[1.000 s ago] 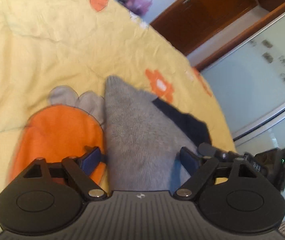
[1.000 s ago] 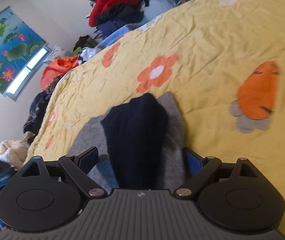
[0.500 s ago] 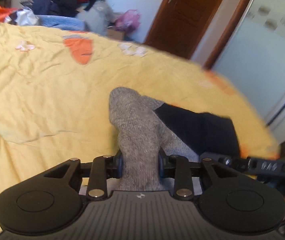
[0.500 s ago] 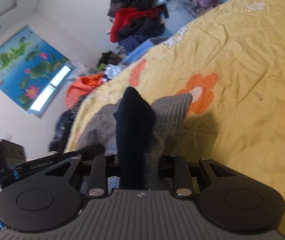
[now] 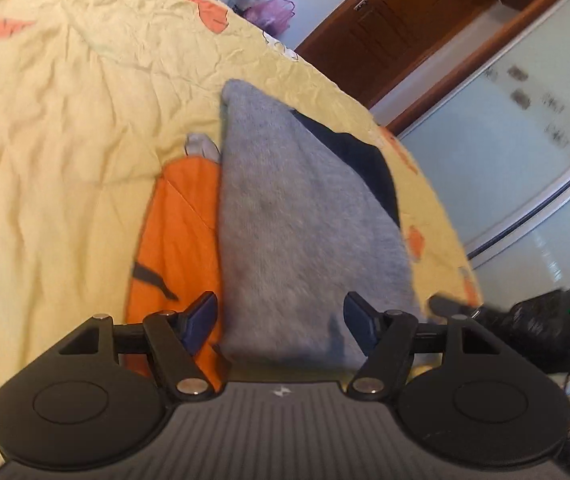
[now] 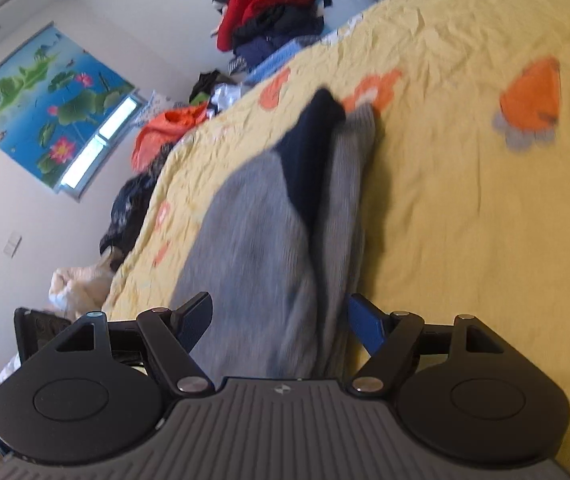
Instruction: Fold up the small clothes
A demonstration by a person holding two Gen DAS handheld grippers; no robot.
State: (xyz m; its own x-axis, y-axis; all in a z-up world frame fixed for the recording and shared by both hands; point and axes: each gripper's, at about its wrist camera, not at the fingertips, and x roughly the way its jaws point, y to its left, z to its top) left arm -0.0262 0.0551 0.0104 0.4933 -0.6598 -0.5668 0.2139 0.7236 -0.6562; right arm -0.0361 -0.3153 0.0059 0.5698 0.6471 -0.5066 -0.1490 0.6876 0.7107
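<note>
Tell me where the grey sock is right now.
The grey sock lies flat on the yellow bedspread, beside the orange print in the left wrist view, with the dark navy sock partly overlapping it.

Yellow bedspread (image 6: 465, 208), creased, printed with orange flowers and an orange animal figure (image 6: 531, 100). Heap of red and dark clothing (image 6: 269, 16) beyond the bed's far edge. Lotus-pond picture (image 6: 49, 108) on wall. Brown wooden door (image 5: 397, 28) beside frosted sliding panels (image 5: 525, 140).
</note>
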